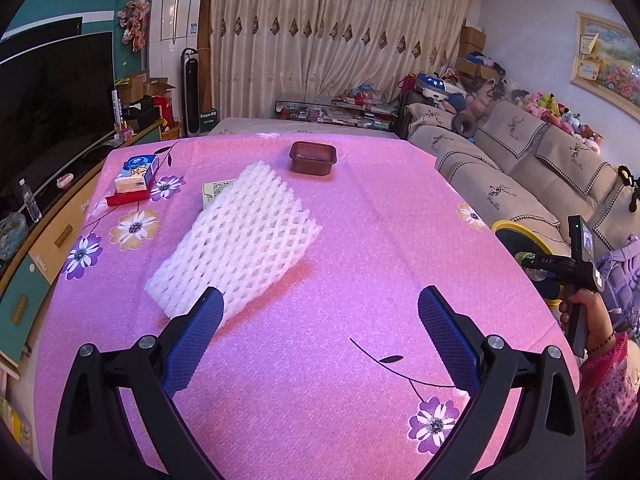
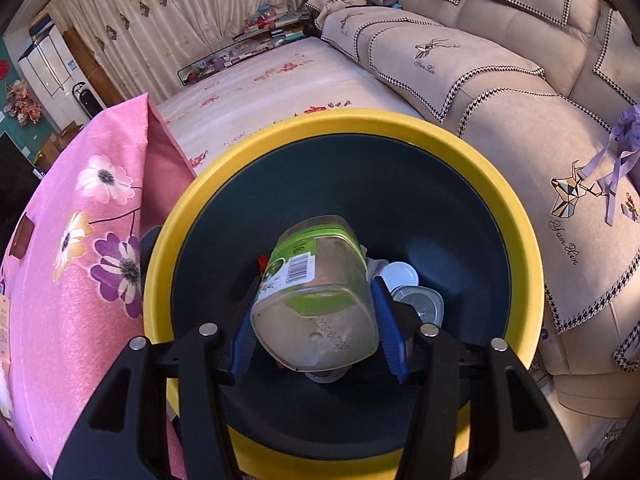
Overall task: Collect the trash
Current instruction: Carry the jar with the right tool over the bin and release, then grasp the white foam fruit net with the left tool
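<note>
Right gripper (image 2: 316,320) clamps a plastic jar (image 2: 316,296) over the littered yellow-rimmed bin (image 2: 348,120); left gripper (image 1: 320,312) gapes.

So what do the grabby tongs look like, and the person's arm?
Both black plastic tongs, left and right, have curved black arms, silver round bolts and bumpy blue rubber pads. The person's hand wears a thin bracelet and a pink patterned sleeve.

the left gripper (image 1: 320,308) hangs over the pink flowered table (image 1: 360,220), jaws spread wide with nothing between them. a white foam net (image 1: 236,240) lies just ahead, its near corner behind the left finger; a brown tray (image 1: 313,157) sits farther back, a tissue box (image 1: 137,173) at the far left.
</note>
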Demonstrator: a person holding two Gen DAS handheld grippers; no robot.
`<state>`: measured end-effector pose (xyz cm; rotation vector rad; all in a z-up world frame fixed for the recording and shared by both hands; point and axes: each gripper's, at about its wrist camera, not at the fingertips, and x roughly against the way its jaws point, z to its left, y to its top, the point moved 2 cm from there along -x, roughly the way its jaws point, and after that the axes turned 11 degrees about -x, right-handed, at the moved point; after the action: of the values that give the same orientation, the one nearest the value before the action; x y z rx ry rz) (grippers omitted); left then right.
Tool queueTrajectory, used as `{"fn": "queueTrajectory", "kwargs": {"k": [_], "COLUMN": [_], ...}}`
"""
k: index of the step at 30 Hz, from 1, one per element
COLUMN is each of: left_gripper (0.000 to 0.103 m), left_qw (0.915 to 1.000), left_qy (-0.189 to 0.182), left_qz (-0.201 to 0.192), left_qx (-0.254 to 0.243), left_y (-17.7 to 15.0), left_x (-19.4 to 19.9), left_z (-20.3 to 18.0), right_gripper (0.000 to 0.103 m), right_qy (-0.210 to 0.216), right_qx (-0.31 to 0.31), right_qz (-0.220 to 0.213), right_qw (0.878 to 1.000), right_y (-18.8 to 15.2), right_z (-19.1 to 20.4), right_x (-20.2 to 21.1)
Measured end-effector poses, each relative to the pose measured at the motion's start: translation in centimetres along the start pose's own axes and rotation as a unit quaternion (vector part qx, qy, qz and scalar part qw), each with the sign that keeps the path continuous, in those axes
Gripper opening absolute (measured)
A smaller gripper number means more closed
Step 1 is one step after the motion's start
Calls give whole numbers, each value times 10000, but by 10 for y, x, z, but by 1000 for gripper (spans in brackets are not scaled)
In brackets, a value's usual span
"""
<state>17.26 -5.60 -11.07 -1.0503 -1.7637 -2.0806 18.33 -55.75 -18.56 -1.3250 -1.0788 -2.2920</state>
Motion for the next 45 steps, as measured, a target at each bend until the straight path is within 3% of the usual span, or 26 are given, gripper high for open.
{"fn": "queueTrajectory", "kwargs": {"k": [2,5,14,21,28,37,45], "left_gripper": [96,96,96,96,96,96,96], "left_qw": [10000,10000,9999,9997,9991,9980,9950], "left_qy": [2,11,73,63,321,-49,-216], "left_qz": [2,18,79,238,258,625,835], "left_qx": [0,-1,59,89,37,38,-509], "left_y": [0,0,-3,1,11,9,-1], "left_x": [0,-2,-12,-36,-54,-75,-83], "left_z": [0,1,17,47,77,95,83], "right_gripper": [51,68,69,70,70,70,70], "right_qy": [-14,61,169,303,285,297,349], "right_qx": [-68,-149,139,246,316,324,363], "right_qz": [29,-25,-329,-289,-206,-131,-57], "right_qw": [10000,9999,9992,9988,9989,9989,9987], "right_y": [1,1,-5,-11,-13,-15,-17], "right_z": [-1,-1,17,29,33,32,36], "right_x": [-2,4,33,39,36,32,29]}}
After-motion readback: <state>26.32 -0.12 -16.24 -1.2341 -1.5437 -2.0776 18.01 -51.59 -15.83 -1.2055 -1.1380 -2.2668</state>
